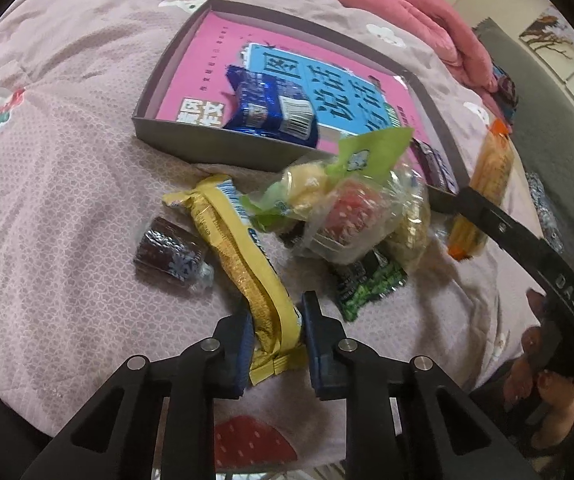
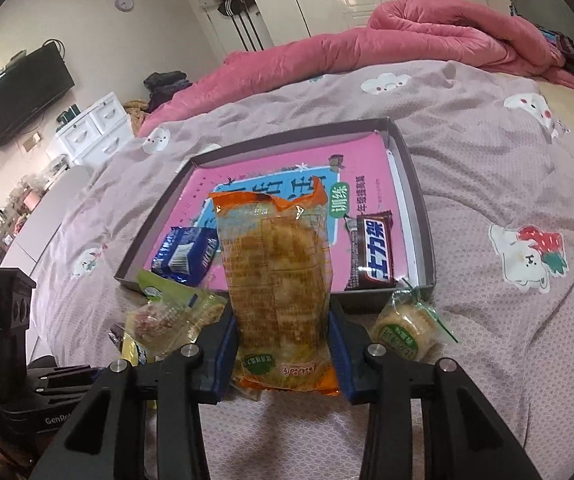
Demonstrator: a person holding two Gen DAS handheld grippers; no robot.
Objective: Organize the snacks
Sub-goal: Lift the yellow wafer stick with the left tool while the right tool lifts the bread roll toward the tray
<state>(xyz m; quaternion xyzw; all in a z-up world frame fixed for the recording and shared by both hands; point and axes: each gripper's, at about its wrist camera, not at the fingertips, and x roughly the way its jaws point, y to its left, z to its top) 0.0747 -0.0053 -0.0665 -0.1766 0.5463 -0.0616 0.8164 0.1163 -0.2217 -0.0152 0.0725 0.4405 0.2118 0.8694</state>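
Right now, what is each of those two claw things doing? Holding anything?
Left gripper: closed on the yellow-gold snack bar.
Right gripper: closed on the orange-edged clear snack packet.

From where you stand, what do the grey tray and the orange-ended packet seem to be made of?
Grey tray: probably cardboard, matte, with thin straight folded walls. Orange-ended packet: thin glossy plastic film, clear in the middle so the golden pastry shows through, crinkled at its sealed top.
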